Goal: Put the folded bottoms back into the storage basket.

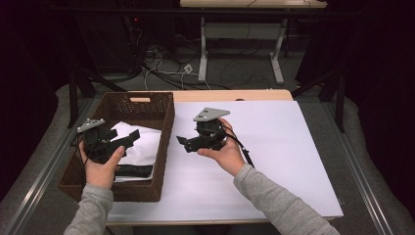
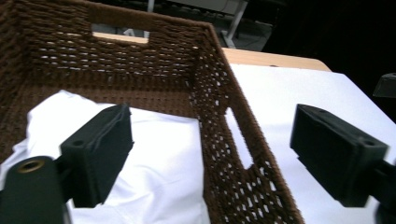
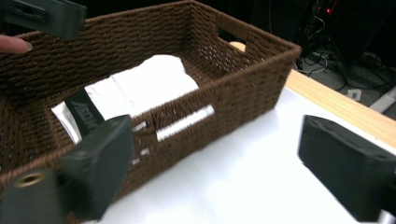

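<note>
A white table [image 1: 274, 147] bears a brown woven basket [image 1: 164, 127] at its left edge. A folded white garment [image 1: 144, 147] with a black band lies inside the basket. The left gripper [image 1: 128, 138] hovers over the garment, jaws wide, holding nothing. The right gripper [image 1: 182, 142], just right of the basket, gapes empty too

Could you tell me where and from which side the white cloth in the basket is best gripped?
Probably from above, at the raised fold along the white cloth. It lies flat inside the brown basket, whose tall walls block any approach from the side.
</note>
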### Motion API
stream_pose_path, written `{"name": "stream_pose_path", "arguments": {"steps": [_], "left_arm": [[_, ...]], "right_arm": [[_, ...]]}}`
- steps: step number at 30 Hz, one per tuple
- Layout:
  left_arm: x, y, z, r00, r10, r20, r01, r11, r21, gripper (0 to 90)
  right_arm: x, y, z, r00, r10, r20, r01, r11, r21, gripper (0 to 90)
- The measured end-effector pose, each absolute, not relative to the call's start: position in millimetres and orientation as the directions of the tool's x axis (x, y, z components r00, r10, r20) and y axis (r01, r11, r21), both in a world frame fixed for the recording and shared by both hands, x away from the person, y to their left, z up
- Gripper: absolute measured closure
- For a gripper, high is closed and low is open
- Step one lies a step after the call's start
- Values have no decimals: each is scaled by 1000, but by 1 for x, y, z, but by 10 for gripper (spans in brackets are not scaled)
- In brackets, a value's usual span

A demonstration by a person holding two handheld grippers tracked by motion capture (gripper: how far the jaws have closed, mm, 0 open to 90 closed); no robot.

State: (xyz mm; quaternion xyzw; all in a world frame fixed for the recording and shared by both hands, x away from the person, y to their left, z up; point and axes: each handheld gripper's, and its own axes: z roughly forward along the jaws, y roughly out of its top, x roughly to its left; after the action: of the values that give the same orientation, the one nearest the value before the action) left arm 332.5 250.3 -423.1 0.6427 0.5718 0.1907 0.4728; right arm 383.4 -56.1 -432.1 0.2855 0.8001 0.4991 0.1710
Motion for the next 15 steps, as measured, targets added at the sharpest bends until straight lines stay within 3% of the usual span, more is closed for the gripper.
{"name": "stream_pose_path", "arguments": {"steps": [5,15], "left_arm": [[327,236,-423,300,911,-282,548,77,833,1],[316,197,-421,399,878,-264,530,15,848,1]], "right_arm": [[376,-79,-436,-761,648,27,311,327,892,0],[354,-129,-436,-724,688,57,328,270,905,0]]}}
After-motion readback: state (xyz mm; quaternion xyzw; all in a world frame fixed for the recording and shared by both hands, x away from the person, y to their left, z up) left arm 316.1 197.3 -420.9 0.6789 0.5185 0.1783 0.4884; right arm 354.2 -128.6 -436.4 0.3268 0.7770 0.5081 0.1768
